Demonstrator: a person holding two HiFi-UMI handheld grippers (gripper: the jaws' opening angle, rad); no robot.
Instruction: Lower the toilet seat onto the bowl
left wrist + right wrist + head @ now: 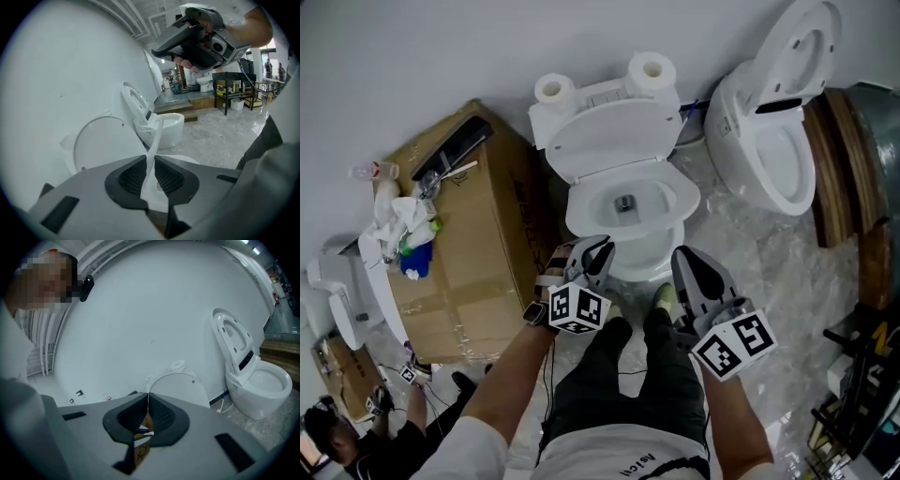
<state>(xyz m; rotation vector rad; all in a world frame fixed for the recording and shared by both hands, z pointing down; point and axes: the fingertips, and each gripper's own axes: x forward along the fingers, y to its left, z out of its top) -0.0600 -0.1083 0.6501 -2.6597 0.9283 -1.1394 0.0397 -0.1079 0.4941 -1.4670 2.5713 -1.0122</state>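
Toilet seat (pixel 609 141): raised at 12 o'clock in the head view, leaning back toward the tank; not possible to separate from the lid.
Bowl (pixel 680 201): uncovered, just in front of the raised seat, dark drain in the middle.
Left gripper (pixel 598 249): at 7 o'clock from the bowl, close before its front rim; jaws a little apart, narrow gap, nothing between.
Right gripper (pixel 688 259): at 5 o'clock from the bowl; jaws closed, tips together, holding nothing.
Paper rolls (pixel 551 89): two, on top of the tank.
Cardboard box (pixel 487 234): at 9 o'clock from the toilet, small clutter on top.
Second toilet (pixel 769 141): at 2 o'clock, seat also standing up.
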